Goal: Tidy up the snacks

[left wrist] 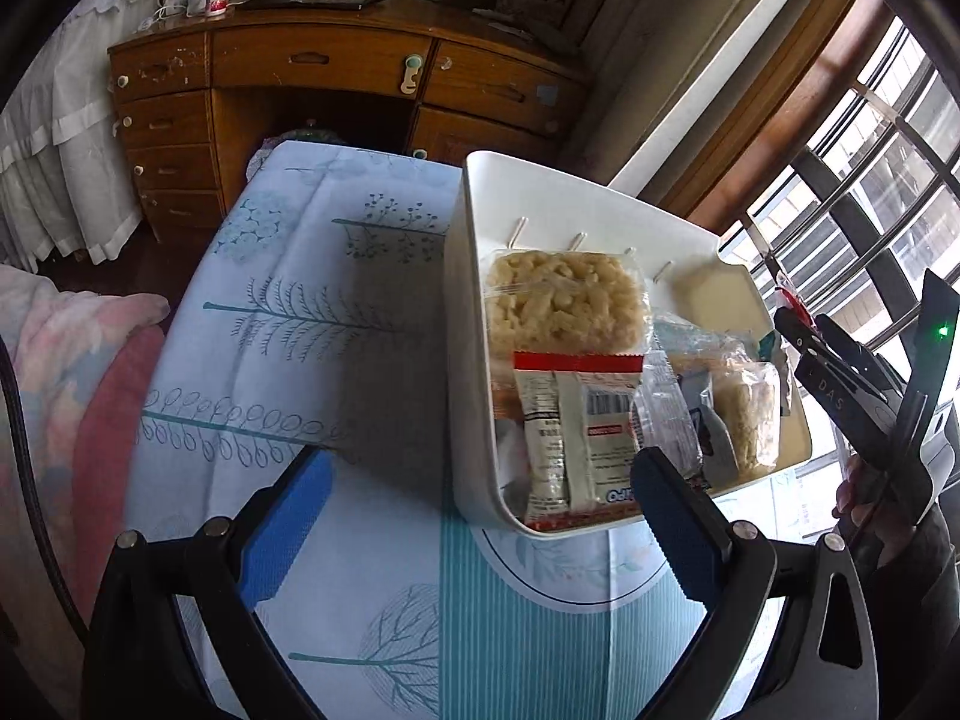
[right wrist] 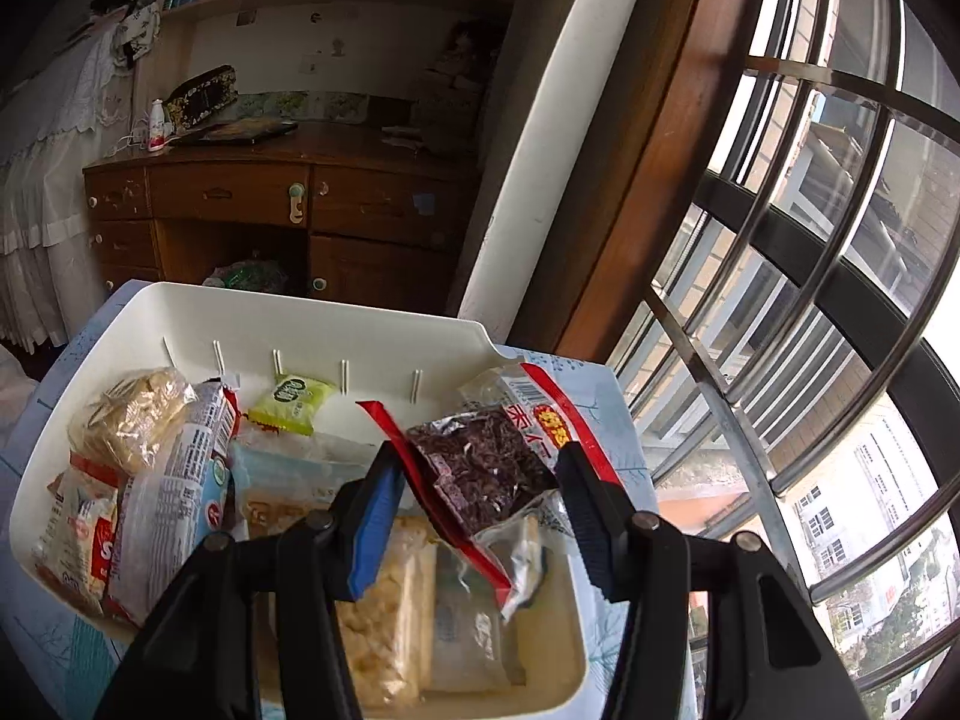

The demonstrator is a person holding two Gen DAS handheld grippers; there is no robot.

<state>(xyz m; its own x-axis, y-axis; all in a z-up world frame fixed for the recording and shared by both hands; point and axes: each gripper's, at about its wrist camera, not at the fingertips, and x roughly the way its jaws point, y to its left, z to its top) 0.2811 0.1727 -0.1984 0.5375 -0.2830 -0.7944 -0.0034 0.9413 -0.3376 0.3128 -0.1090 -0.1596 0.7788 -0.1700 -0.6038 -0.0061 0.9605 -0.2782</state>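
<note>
The right claw's arm [left wrist: 837,396] seems to read "DAS"; packet print stays illegible.

I count one white bin [right wrist: 72,438] on one patterned tablecloth [left wrist: 336,312]. Two grippers: left gripper [left wrist: 474,531] at bottom of left view, right gripper [right wrist: 480,516] at bottom of right view. One red-edged packet of dark snack [right wrist: 486,456] between right fingers. In bin, about eight more packets, overlap makes exact count unsure; among them I see one green packet [right wrist: 294,402] at centre and one pale noodle-like block [left wrist: 564,300]. One wooden desk [left wrist: 336,78] along top.
</note>
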